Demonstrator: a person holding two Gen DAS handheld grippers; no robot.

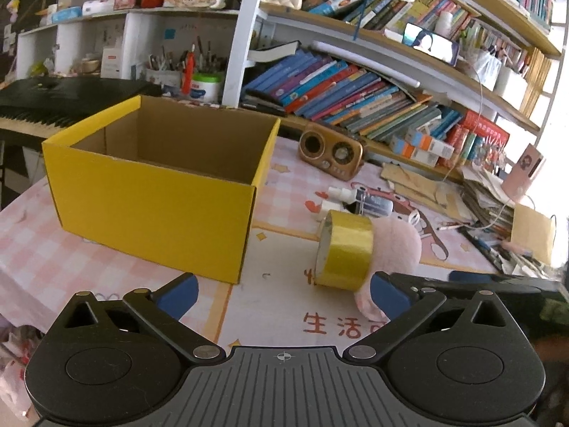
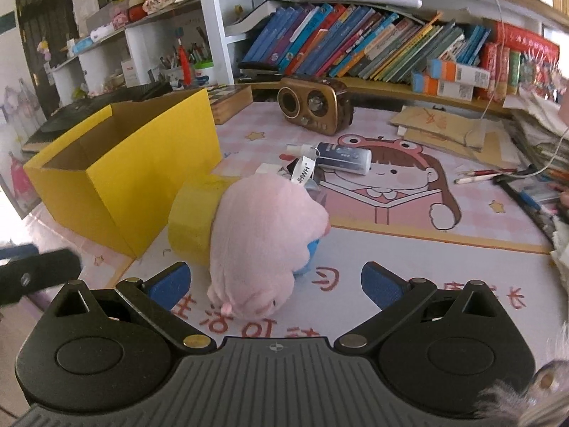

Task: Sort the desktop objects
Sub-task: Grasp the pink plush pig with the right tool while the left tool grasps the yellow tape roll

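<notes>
An open yellow cardboard box (image 1: 156,192) stands on the desk mat, left of centre; it also shows in the right wrist view (image 2: 117,181). A roll of gold tape (image 1: 345,252) lies on its side right of the box, touching a pink plush pig (image 1: 394,249). In the right wrist view the plush pig (image 2: 263,235) lies between the tape roll (image 2: 193,220) and a blue item under it. A white and dark tube (image 2: 341,158) lies behind. My left gripper (image 1: 284,295) is open and empty, just short of the tape. My right gripper (image 2: 275,284) is open, its jaws either side of the pig's near end.
A brown retro radio (image 2: 313,106) stands at the back of the mat. Bookshelves (image 1: 355,96) run behind it. Papers and pens (image 2: 480,174) pile at the right. A keyboard piano (image 1: 46,106) lies behind the box. My left gripper's edge shows in the right view (image 2: 32,274).
</notes>
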